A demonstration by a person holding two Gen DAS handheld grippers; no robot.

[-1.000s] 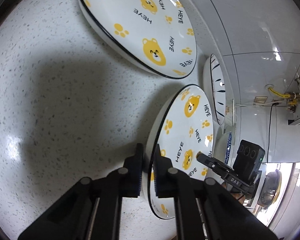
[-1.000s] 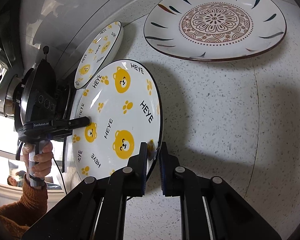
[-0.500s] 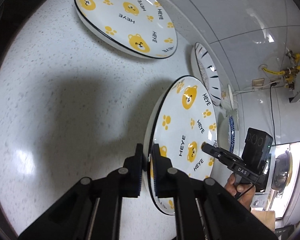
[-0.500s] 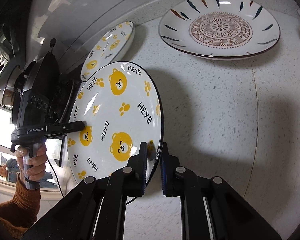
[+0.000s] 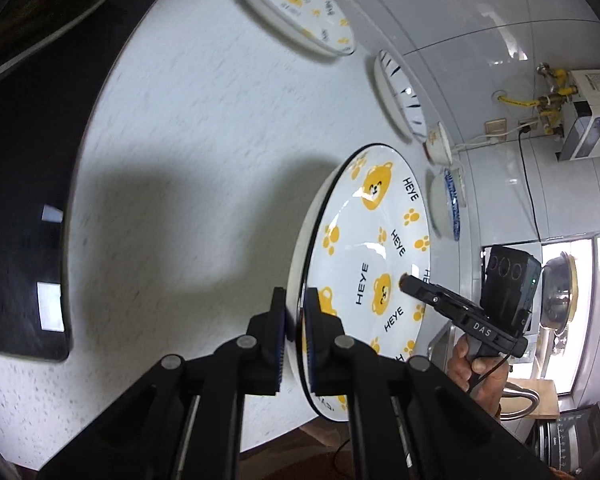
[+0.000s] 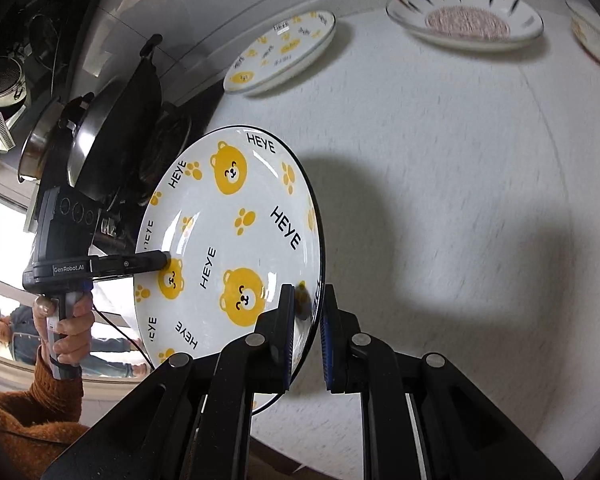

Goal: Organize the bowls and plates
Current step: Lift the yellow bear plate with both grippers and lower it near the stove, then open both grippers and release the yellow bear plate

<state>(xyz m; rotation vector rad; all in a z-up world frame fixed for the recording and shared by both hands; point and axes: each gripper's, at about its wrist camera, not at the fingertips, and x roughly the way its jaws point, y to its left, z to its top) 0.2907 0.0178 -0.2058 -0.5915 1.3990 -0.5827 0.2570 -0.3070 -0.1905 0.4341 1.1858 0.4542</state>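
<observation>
The held bear plate [image 6: 236,248] is glazed ceramic, smooth and glossy, with bright highlights on its face. The desk [image 6: 440,208] looks like speckled white stone, smooth with a dull sheen. Both claws, left claw [image 5: 294,316] and right claw [image 6: 305,320], are matt black plastic with ribbed blue pads. The wall tiles [image 5: 480,20] are glossy. The sleeve [image 6: 32,420] is fuzzy knitted cloth.
</observation>
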